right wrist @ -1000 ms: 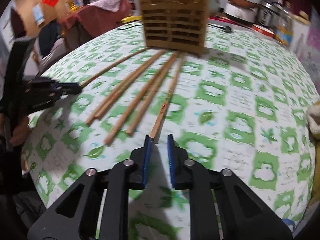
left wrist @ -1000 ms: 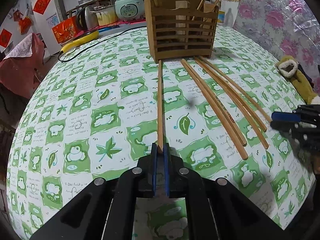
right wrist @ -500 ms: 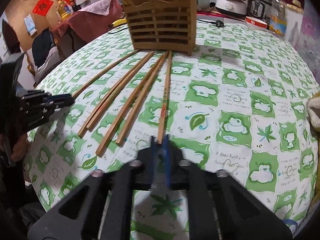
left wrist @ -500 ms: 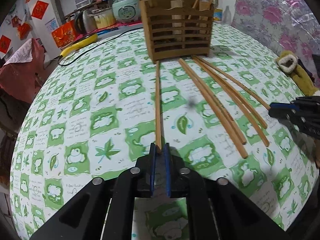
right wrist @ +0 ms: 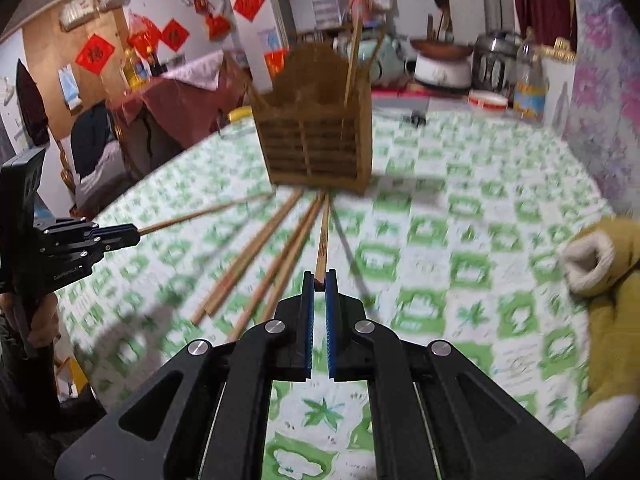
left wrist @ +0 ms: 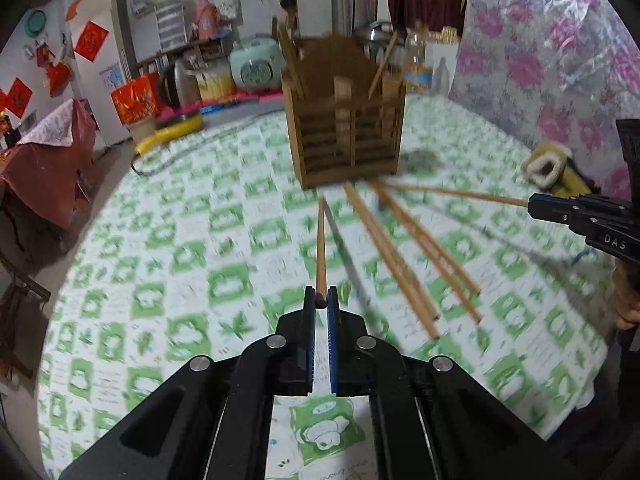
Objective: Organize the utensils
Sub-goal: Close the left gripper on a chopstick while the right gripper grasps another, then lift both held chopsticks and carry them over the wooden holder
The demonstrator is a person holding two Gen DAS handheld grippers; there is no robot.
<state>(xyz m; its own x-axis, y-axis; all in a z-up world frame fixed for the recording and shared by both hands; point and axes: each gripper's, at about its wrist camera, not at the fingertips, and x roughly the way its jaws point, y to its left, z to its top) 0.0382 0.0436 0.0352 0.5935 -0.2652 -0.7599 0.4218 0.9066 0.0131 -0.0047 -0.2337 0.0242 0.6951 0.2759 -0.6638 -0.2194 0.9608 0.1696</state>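
**Both grippers clamp a chopstick each**

While the slatted holder [left wrist: 347, 136] stands at the far middle of the tablecloth [left wrist: 168, 280], the left gripper [left wrist: 321, 300] pinches one chopstick [left wrist: 321, 248] left of the loose sticks [left wrist: 404, 256] fanned before the holder. Right of them, the right gripper [right wrist: 319, 280] is clenched on another chopstick [right wrist: 322, 240].

Left claw [left wrist: 321, 301] clamped shut, angled downward; right claw [right wrist: 319, 283] likewise clamped shut, angled downward.
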